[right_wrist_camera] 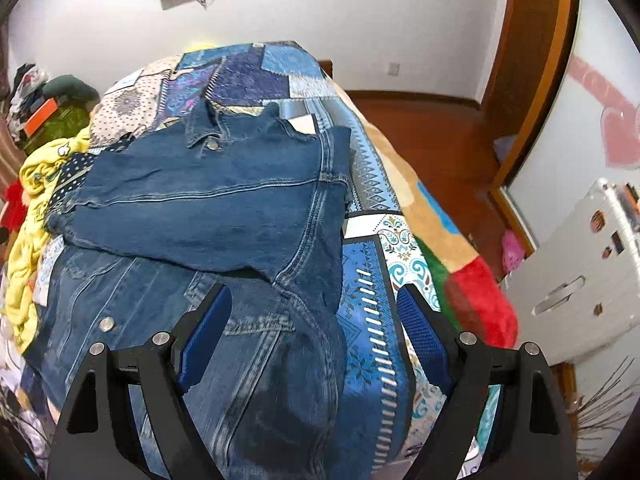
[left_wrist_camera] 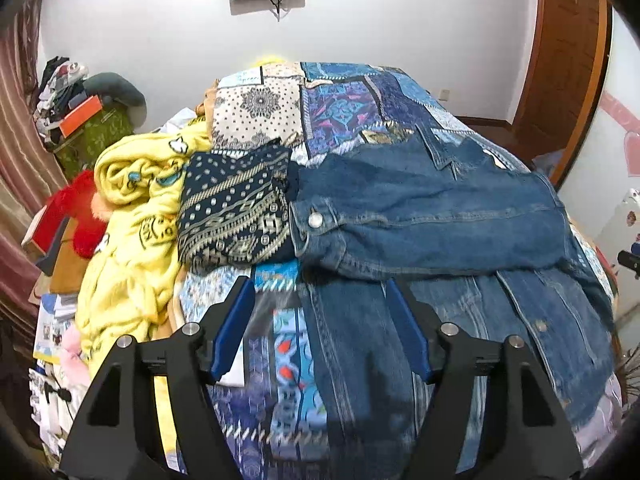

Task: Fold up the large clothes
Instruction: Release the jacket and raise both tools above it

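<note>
A blue denim jacket [left_wrist_camera: 440, 216] lies on the bed, with its upper part and a sleeve folded across its body; it also shows in the right wrist view [right_wrist_camera: 208, 208]. My left gripper [left_wrist_camera: 320, 280] is open and empty, hovering above the jacket's near left part. My right gripper [right_wrist_camera: 314, 286] is open and empty above the jacket's near right edge. Neither gripper touches the cloth.
The bed has a blue patchwork bedspread [left_wrist_camera: 340, 96]. A folded navy patterned cloth [left_wrist_camera: 236, 208] and a yellow blanket [left_wrist_camera: 132, 216] lie left of the jacket. Cluttered shelves [left_wrist_camera: 76, 108] stand far left. A wooden door [right_wrist_camera: 528, 40] and white appliance [right_wrist_camera: 576, 272] are on the right.
</note>
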`<state>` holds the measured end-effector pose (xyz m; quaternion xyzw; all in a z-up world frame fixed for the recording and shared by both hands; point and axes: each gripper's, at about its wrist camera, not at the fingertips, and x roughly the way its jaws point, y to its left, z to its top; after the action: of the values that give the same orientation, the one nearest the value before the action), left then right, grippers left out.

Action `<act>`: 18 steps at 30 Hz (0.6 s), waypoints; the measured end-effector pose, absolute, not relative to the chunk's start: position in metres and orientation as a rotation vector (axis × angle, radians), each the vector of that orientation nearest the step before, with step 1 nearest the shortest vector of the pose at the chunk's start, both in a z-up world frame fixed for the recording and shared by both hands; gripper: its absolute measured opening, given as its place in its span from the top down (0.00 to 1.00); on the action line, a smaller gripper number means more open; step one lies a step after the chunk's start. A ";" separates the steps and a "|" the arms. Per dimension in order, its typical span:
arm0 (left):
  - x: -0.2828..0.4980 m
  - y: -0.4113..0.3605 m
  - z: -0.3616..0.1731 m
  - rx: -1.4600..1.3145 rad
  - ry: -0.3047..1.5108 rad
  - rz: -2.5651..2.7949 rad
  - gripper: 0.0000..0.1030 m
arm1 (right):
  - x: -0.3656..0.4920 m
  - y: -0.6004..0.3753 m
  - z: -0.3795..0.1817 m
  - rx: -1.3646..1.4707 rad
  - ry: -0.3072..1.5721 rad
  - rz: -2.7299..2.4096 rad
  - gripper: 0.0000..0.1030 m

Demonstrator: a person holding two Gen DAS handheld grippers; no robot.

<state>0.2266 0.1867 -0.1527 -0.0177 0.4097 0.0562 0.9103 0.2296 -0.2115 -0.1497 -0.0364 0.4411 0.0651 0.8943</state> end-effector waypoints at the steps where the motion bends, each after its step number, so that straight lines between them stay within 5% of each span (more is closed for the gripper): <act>1: 0.222 0.186 -0.154 -0.036 0.850 0.116 0.35 | 0.224 -0.211 -0.149 -0.082 0.909 0.135 0.20; 18: 0.163 0.198 -0.242 -0.294 1.087 0.068 0.35 | 0.174 -0.248 -0.214 0.068 1.102 0.111 0.20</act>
<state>0.1625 0.1978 -0.2424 -0.1393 0.5152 0.0321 0.8451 0.1744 -0.2479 -0.2137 0.0325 0.5232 0.0525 0.8500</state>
